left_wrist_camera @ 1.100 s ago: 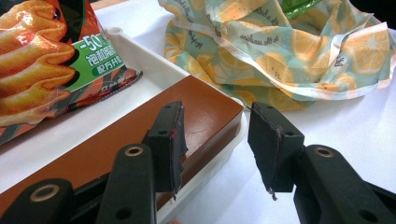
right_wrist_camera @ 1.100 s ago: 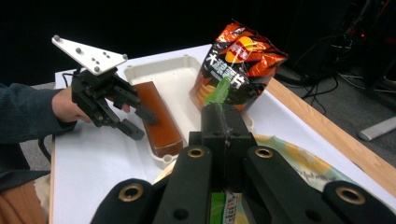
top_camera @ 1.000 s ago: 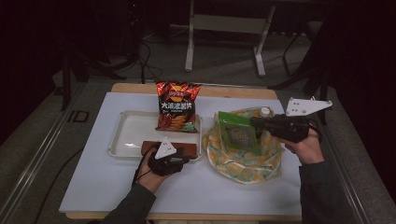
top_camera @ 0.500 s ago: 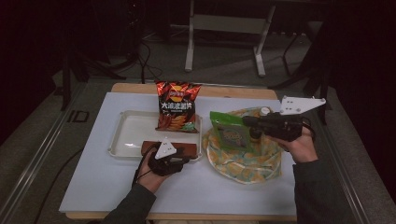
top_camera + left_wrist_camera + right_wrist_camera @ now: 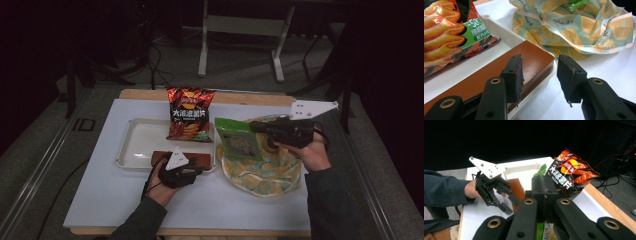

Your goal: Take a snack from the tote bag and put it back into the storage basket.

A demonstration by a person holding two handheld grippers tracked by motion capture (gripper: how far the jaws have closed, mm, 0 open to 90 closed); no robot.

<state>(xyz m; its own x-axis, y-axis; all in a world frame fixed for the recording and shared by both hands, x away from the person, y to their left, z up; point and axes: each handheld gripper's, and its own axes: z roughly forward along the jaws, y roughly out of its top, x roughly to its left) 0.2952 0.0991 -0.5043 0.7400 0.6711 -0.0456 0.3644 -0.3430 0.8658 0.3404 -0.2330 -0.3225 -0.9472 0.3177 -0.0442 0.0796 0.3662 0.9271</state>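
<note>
High view, green packet (image 5: 239, 141) pinched in right tool (image 5: 257, 128)

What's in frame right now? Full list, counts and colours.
chip bag: 1, red-orange, standing at the back of the tray
tray: 1, white, left-centre of the table
brown box: 1, on the tray's near edge
green packet: 1, held above the cloth bag
cloth bag: 1, lemon print, right of the tray
table: 1, white top, wooden edge
left gripper: 1, black, jaws apart at the brown box's corner
right gripper: 1, black, shut on the green packet
</note>
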